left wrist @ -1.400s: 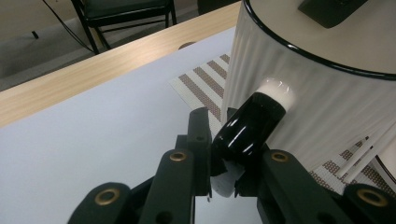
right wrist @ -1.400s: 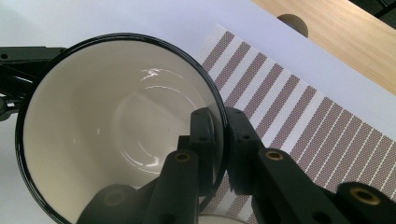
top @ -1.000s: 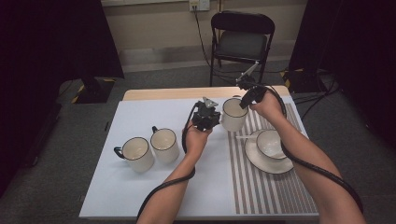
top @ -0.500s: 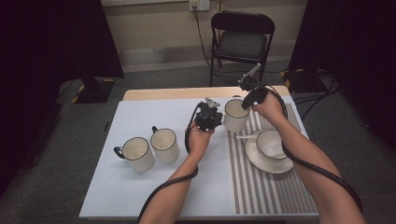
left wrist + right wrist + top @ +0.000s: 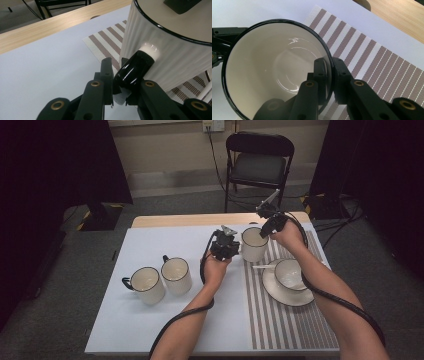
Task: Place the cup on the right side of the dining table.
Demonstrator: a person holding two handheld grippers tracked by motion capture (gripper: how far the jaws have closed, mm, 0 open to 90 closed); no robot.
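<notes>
A: Nothing much has shifted since a second ago; the mug (image 5: 253,244) sits where it sat, at the far left edge of the striped mat (image 5: 290,315), and both hands have kept still around it.

B: Who has hold of it?

A: Both. The left claw (image 5: 119,82) is clamped on the black handle (image 5: 133,68), seen close in the left gripper view, where the handle meets the ribbed white wall. The right claw (image 5: 329,75) pinches the rim (image 5: 287,22), one jaw inside the mug and one outside.

B: Why two grips on one mug?

A: My guess is steadiness. A pinch on the rim alone lets the mug swing, and the handle grip stops it turning. Together they can lift or rotate it level.

B: Is it off the surface (image 5: 150,320)?

A: I can't tell; from the high view it looks set down or barely raised. It's empty inside, so nothing would spill.

B: And around it?

A: Just right of it on the mat, a cup (image 5: 290,272) stands on a saucer (image 5: 280,295) with a spoon (image 5: 262,266) pointing toward the mug, close enough to get knocked. Two more mugs (image 5: 160,280) stand side by side well to the left. A chair (image 5: 260,165) waits beyond the far edge.
</notes>
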